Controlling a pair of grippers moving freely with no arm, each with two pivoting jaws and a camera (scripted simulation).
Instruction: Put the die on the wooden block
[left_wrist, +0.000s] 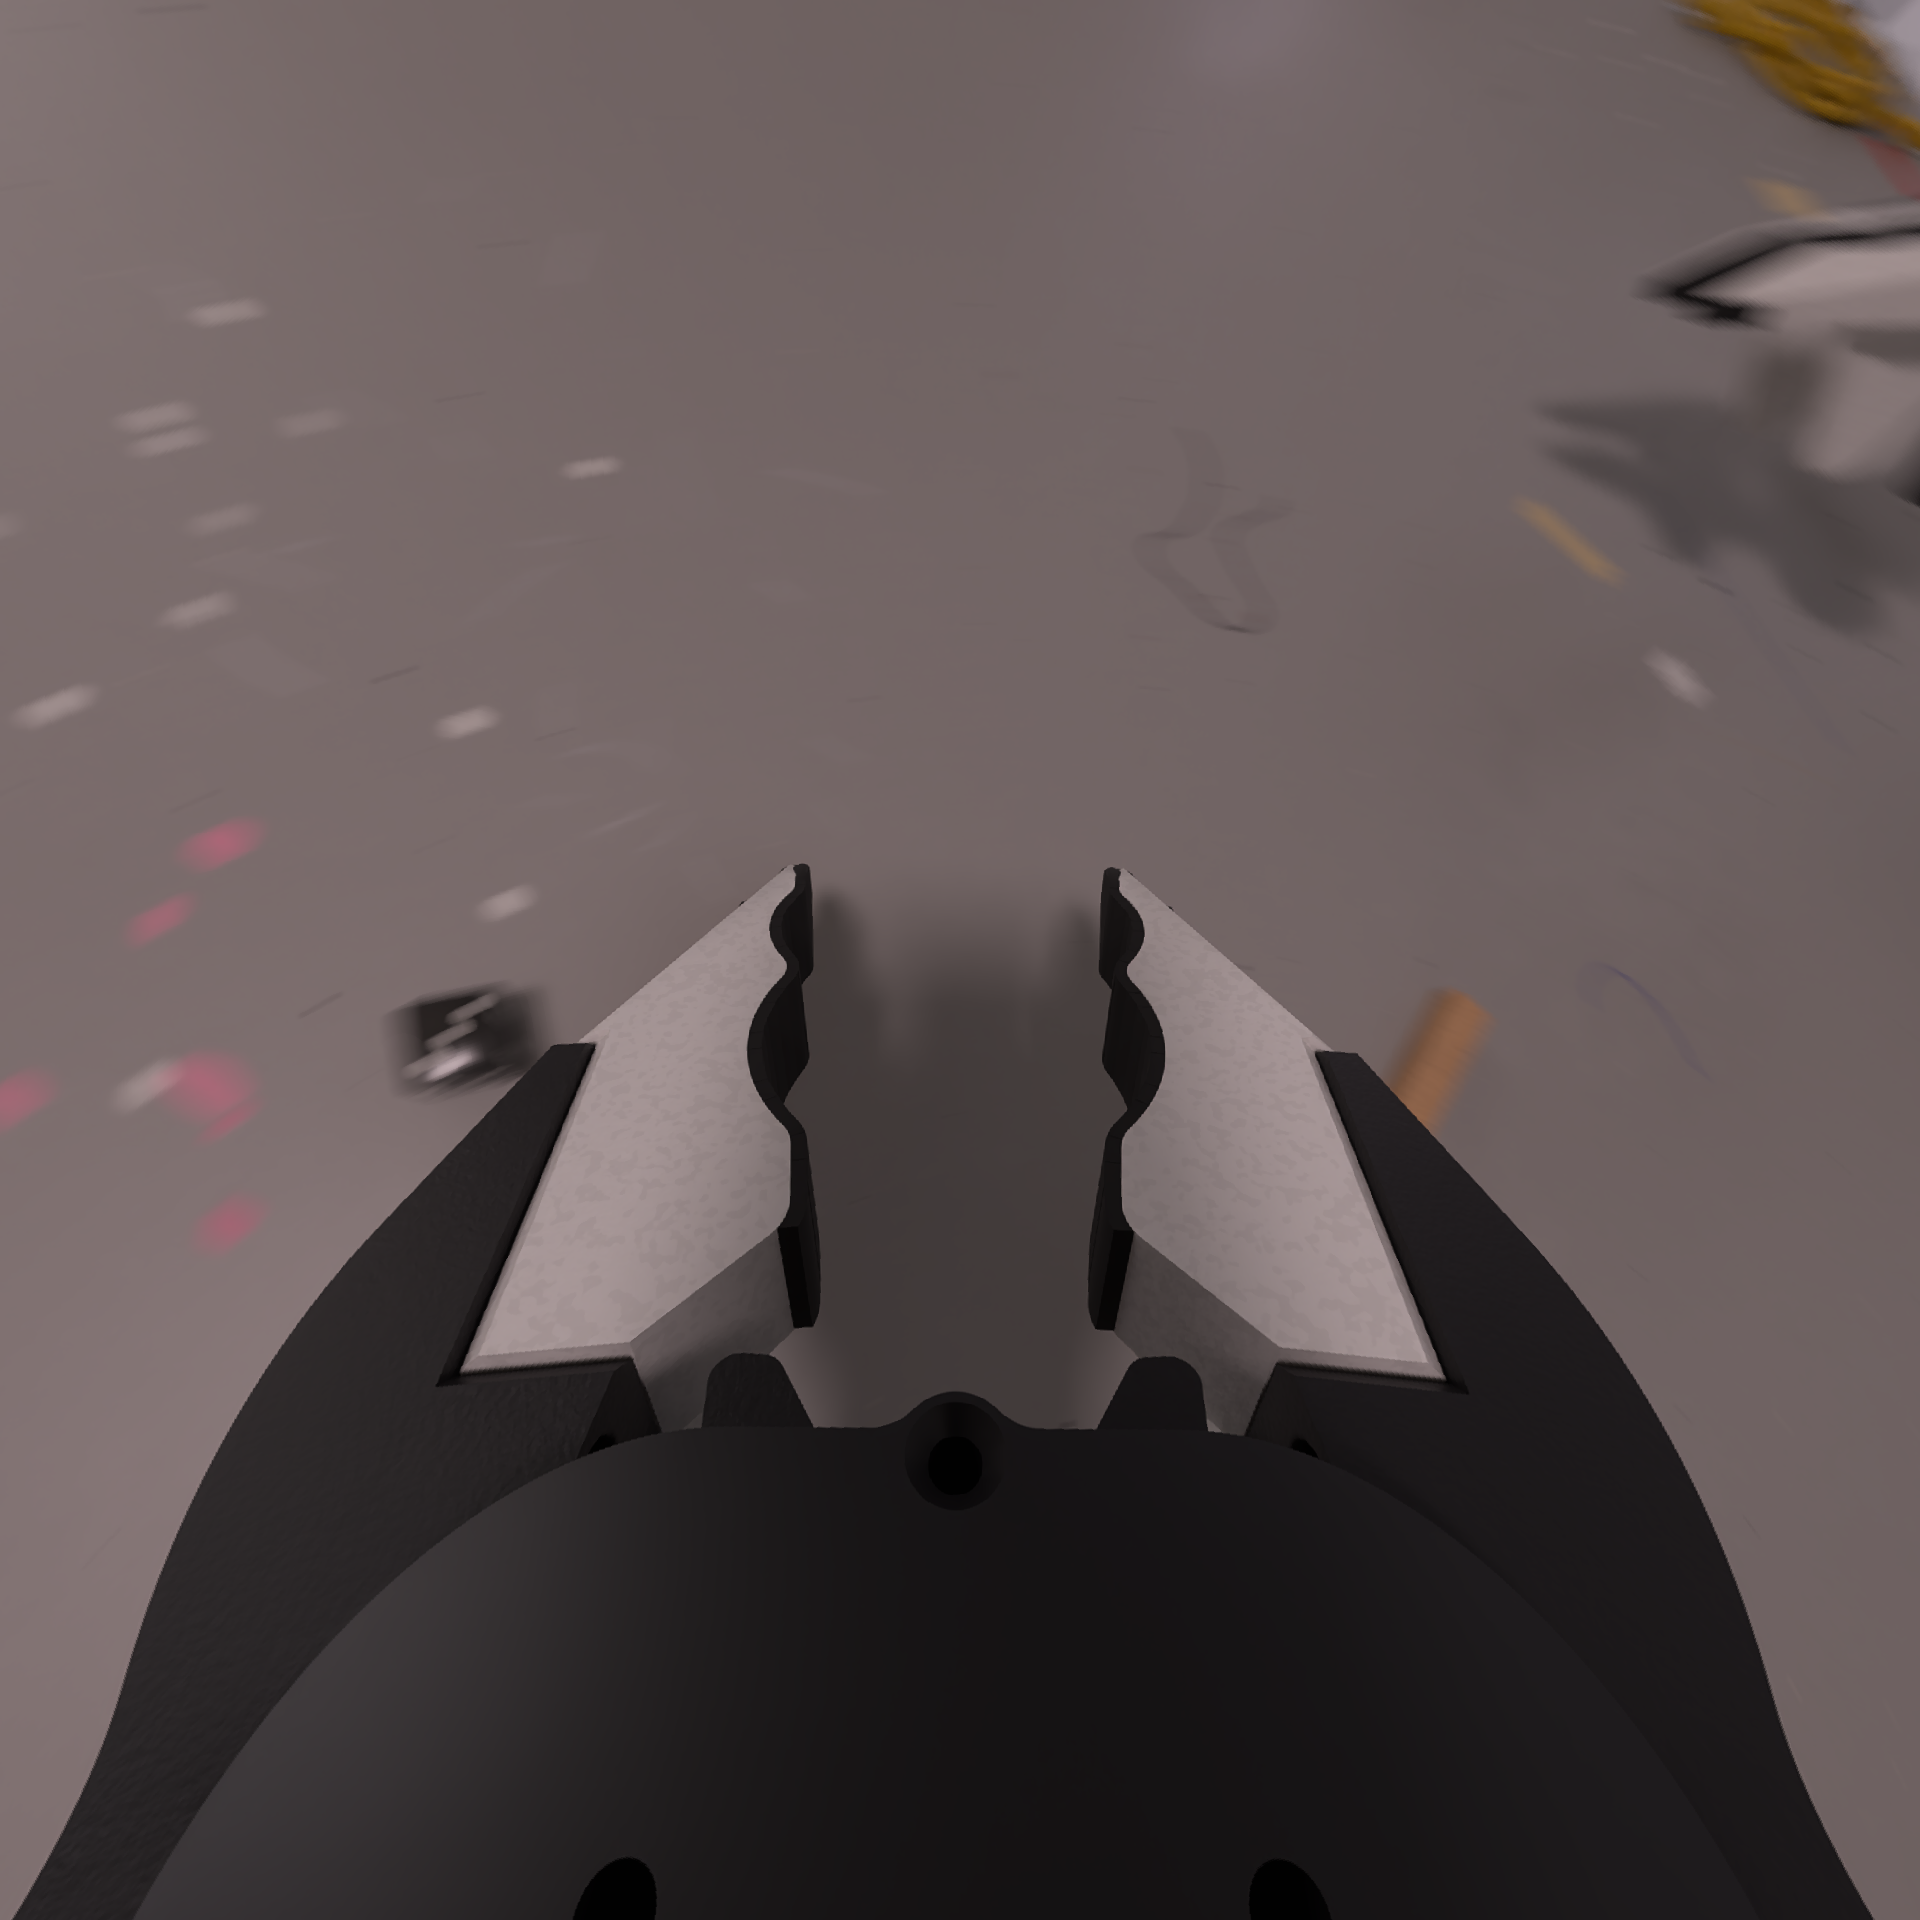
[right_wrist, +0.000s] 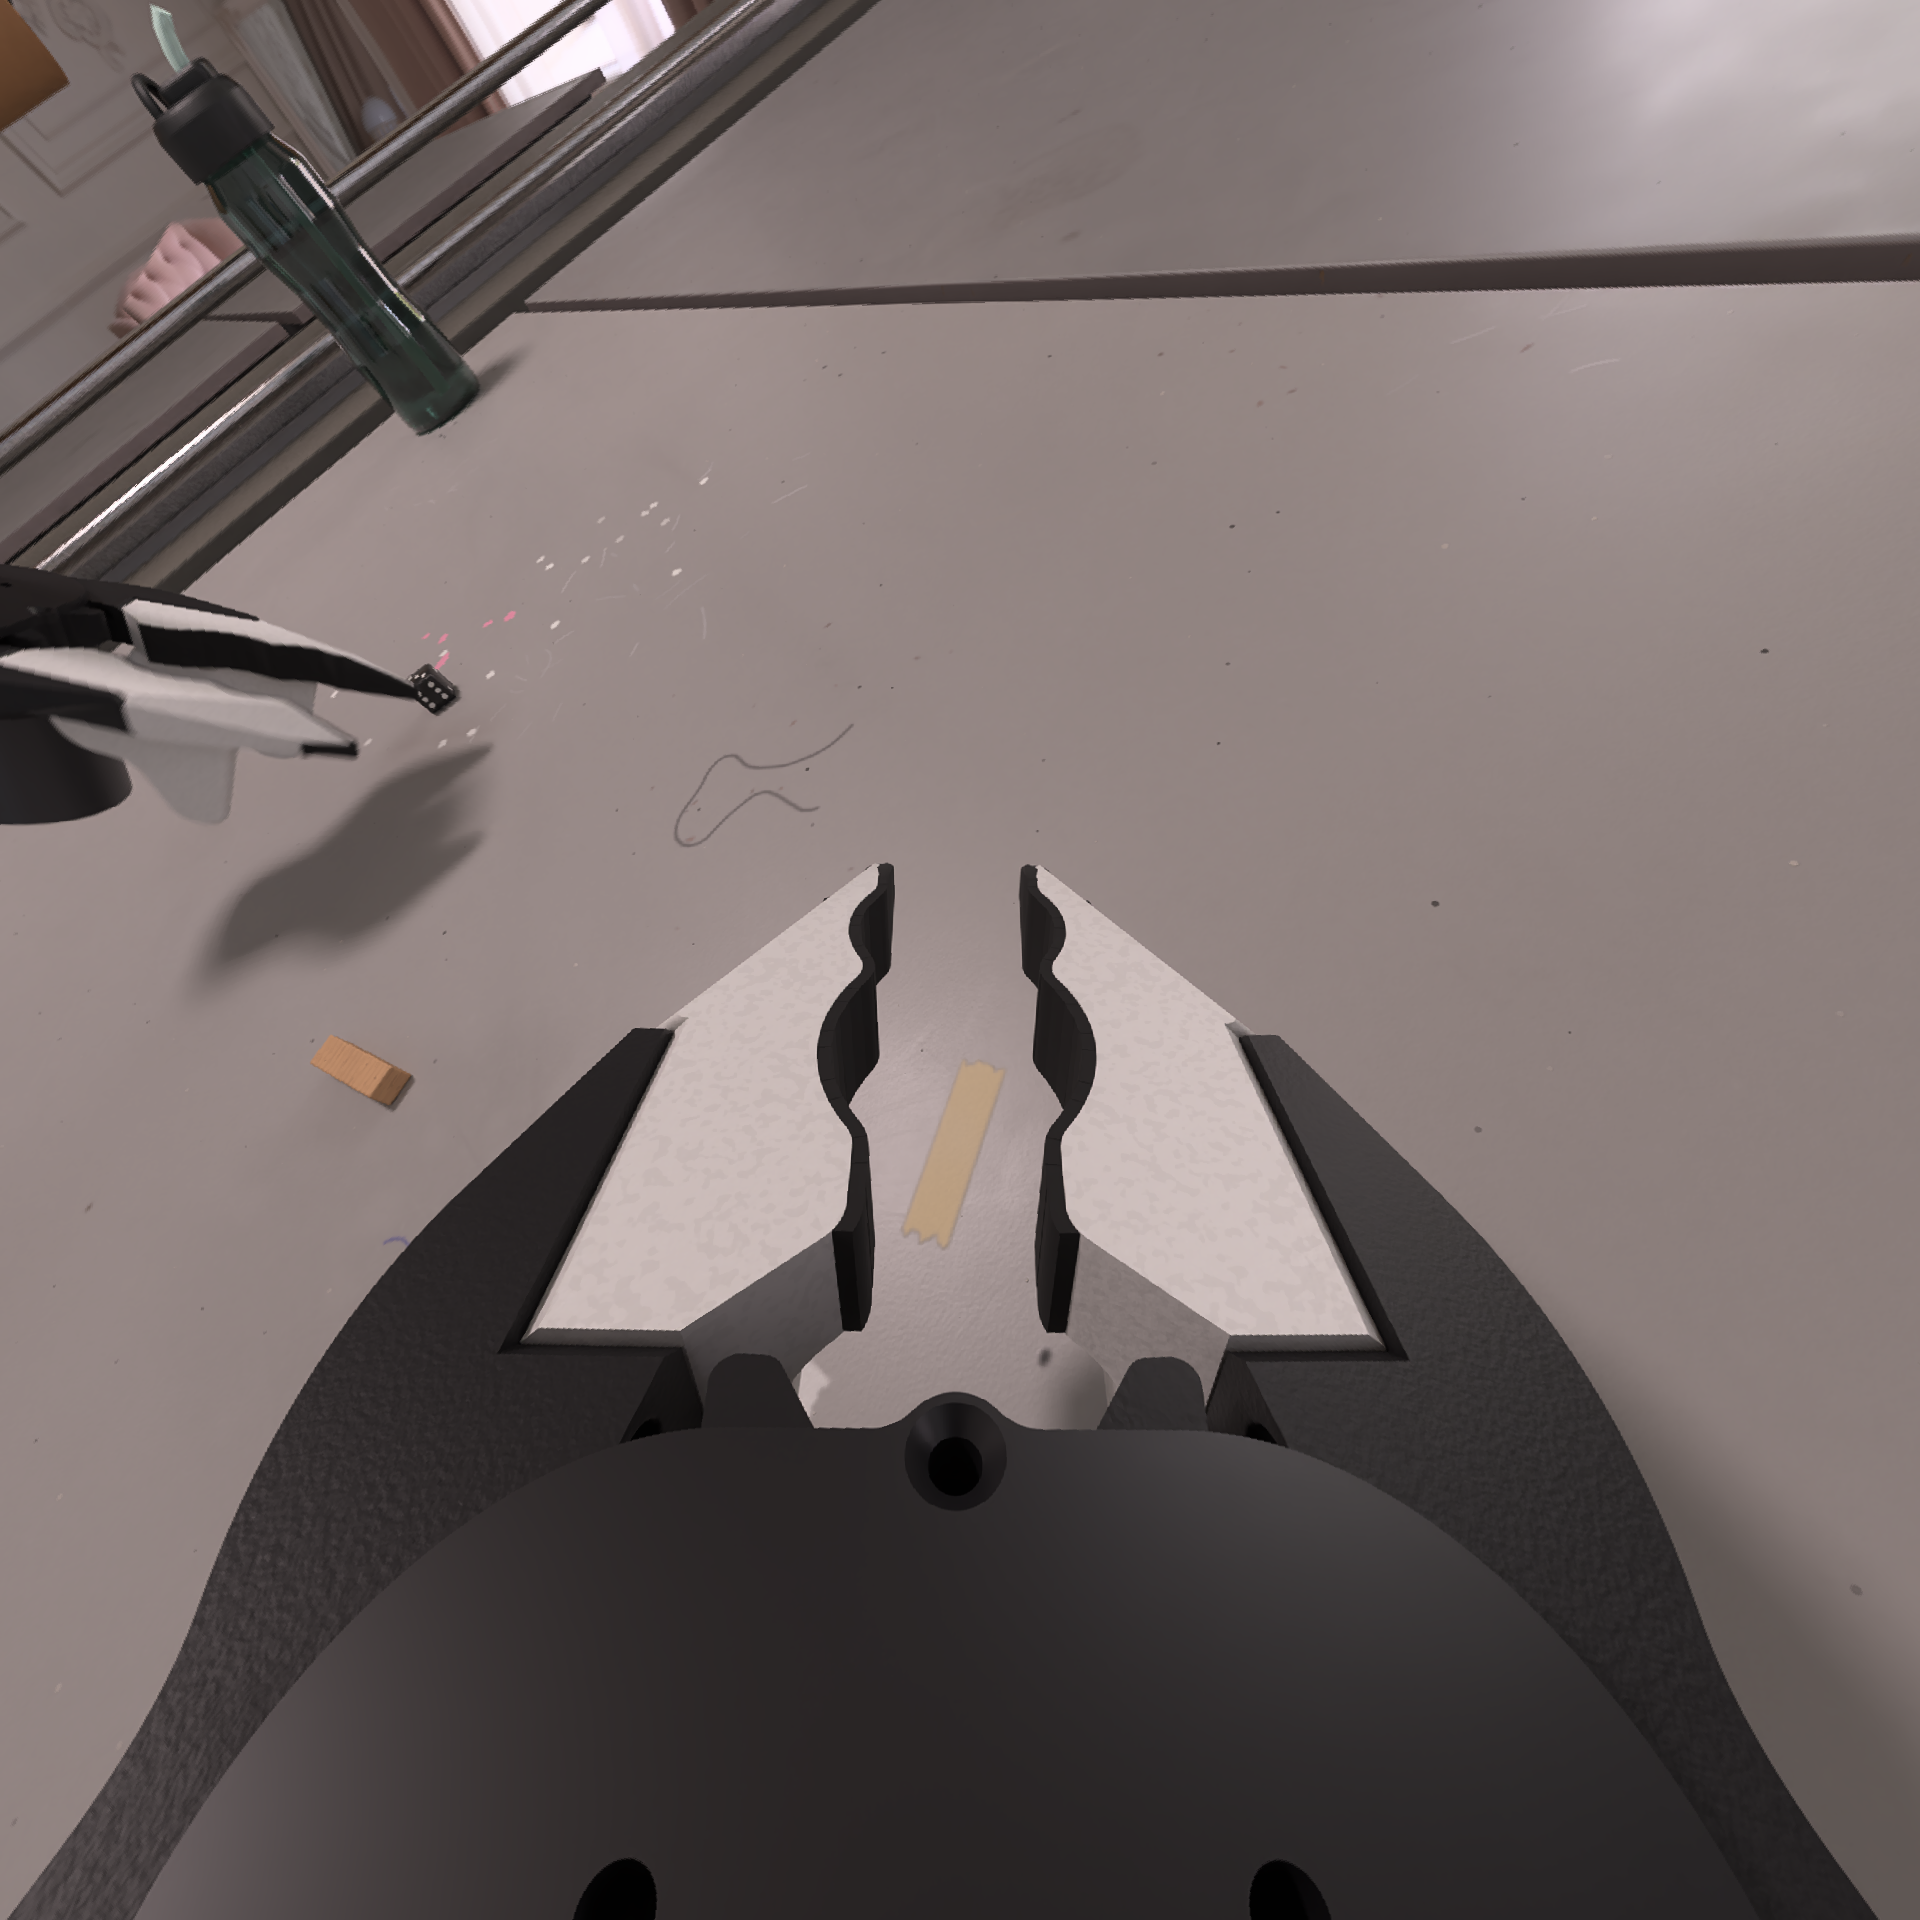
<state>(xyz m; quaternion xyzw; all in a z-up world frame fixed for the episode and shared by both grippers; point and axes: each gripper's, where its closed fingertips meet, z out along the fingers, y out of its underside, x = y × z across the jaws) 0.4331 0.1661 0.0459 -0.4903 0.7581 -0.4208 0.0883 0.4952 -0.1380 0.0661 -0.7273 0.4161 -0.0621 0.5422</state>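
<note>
A small black die (left_wrist: 462, 1039) with white pips lies on the grey table, just outside the left finger of my left gripper (left_wrist: 956, 883). That gripper is open and empty, and its view is blurred. The wooden block (left_wrist: 1439, 1049) lies on the table to the right of its right finger. In the right wrist view the die (right_wrist: 433, 688) sits at the tip of one finger of the left gripper (right_wrist: 379, 717), and the block (right_wrist: 362, 1070) lies apart, nearer to me. My right gripper (right_wrist: 956, 878) is narrowly open and empty above the table.
A dark green water bottle (right_wrist: 312, 239) stands at the table's far left edge by metal rails (right_wrist: 156, 343). A strip of beige tape (right_wrist: 956, 1153) is stuck to the table under my right gripper. A dark seam (right_wrist: 1247, 286) crosses the table farther off.
</note>
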